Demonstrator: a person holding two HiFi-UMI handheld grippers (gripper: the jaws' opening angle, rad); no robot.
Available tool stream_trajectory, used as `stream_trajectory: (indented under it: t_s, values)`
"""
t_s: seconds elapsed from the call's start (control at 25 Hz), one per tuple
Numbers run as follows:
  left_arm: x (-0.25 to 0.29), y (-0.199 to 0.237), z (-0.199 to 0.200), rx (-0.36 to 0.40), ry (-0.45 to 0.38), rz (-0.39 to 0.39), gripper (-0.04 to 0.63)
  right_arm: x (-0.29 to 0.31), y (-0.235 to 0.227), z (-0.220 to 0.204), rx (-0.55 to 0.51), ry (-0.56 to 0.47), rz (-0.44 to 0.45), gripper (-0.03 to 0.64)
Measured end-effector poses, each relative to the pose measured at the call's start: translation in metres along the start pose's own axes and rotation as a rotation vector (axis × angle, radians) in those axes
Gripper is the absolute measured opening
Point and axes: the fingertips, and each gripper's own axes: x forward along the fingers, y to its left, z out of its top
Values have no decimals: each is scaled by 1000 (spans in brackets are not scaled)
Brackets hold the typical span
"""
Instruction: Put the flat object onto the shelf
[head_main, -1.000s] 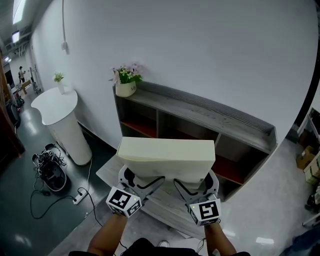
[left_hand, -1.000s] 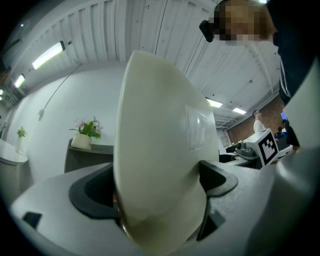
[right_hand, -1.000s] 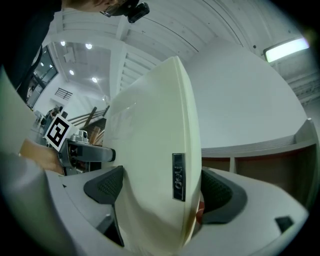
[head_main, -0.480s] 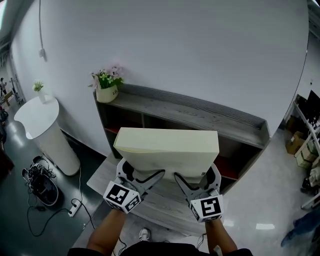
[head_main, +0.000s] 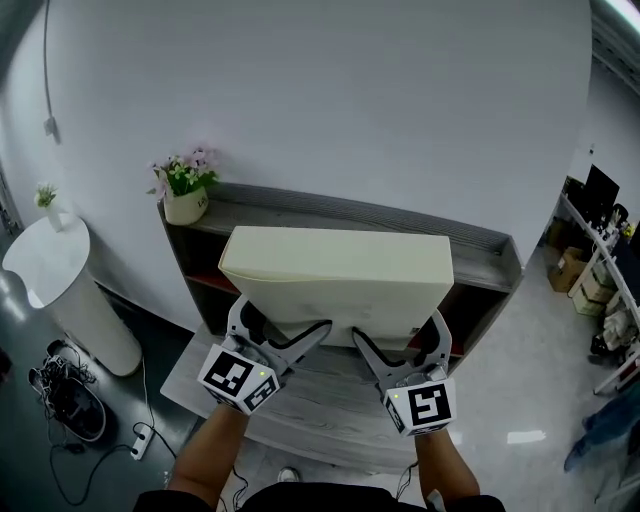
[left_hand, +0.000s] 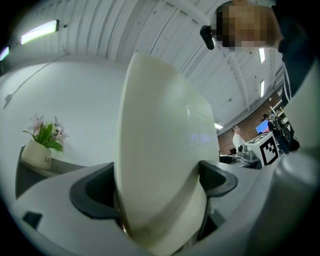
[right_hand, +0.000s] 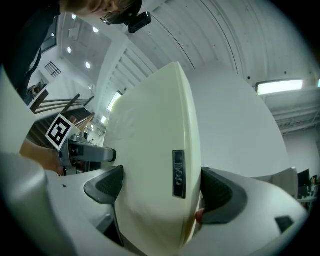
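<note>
A flat cream cushion (head_main: 335, 278) is held up in the air in front of a grey wooden shelf unit (head_main: 470, 250) against the white wall. My left gripper (head_main: 268, 335) is shut on the cushion's near left edge, and my right gripper (head_main: 400, 345) is shut on its near right edge. In the left gripper view the cushion (left_hand: 160, 165) fills the space between the dark pads. The right gripper view shows the cushion (right_hand: 155, 170) pinched the same way, with a small dark label on its edge. The cushion hides the shelf's middle compartments.
A pot of flowers (head_main: 182, 190) stands on the shelf top at its left end. A low grey table (head_main: 300, 410) lies below my grippers. A white round stand (head_main: 60, 285) is at the left, with cables and a power strip (head_main: 135, 440) on the floor.
The view has swung right and nearer to the shelf. The cushion has risen slightly with both grippers still closed on it, and now overlaps the shelf's top.
</note>
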Motion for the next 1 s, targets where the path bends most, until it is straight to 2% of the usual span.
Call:
stream_trajectory:
  t_s: [0.16,0.36,0.68,0.84,1.0]
  values:
    - [20,3,23,9,-47,-45,517,6,-17,25,-49,-34,-43,463]
    - [49,5,57,70,-89,-97,517,16,-40,50,-49,-88,-94,463]
    - [92,14,111,121,-175,-150,517,39,-77,102,-131,-166,-138,463]
    - [125,18,126,131,-196,-167,517,55,-106,111,-142,-158,-166,463]
    - [158,20,124,107,-172,-191,517,66,-134,106,-123,-122,-188,463]
